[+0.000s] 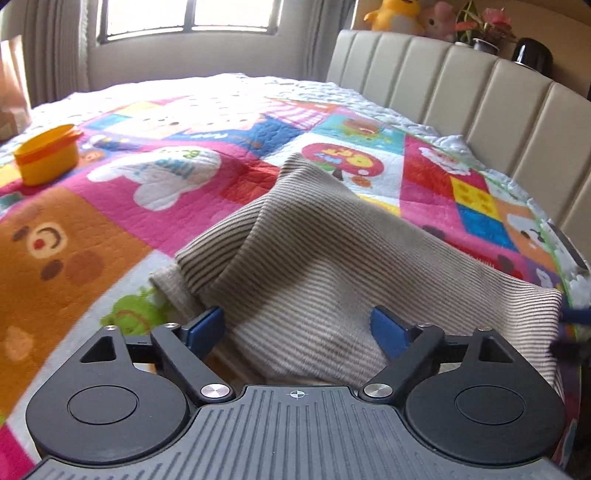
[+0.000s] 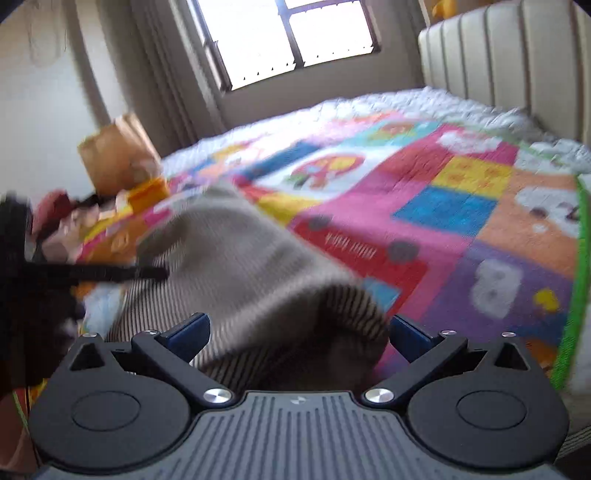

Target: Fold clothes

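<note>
A beige and brown striped garment (image 1: 314,251) lies bunched on the colourful quilt (image 1: 110,229). My left gripper (image 1: 297,328) is open, its blue pads (image 1: 207,325) wide apart with the near edge of the cloth draped between them. In the right wrist view the same garment (image 2: 243,266) is blurred; my right gripper (image 2: 297,332) is also open, with a raised fold of cloth between its spread fingers. The other gripper shows as a dark shape at the left edge (image 2: 22,266).
An orange plastic bowl (image 1: 46,155) sits on the quilt at the far left. A padded beige headboard (image 1: 480,96) runs along the right, with plush toys (image 1: 399,14) and plants on top. A brown paper bag (image 2: 118,151) stands by the bed's far side under the window.
</note>
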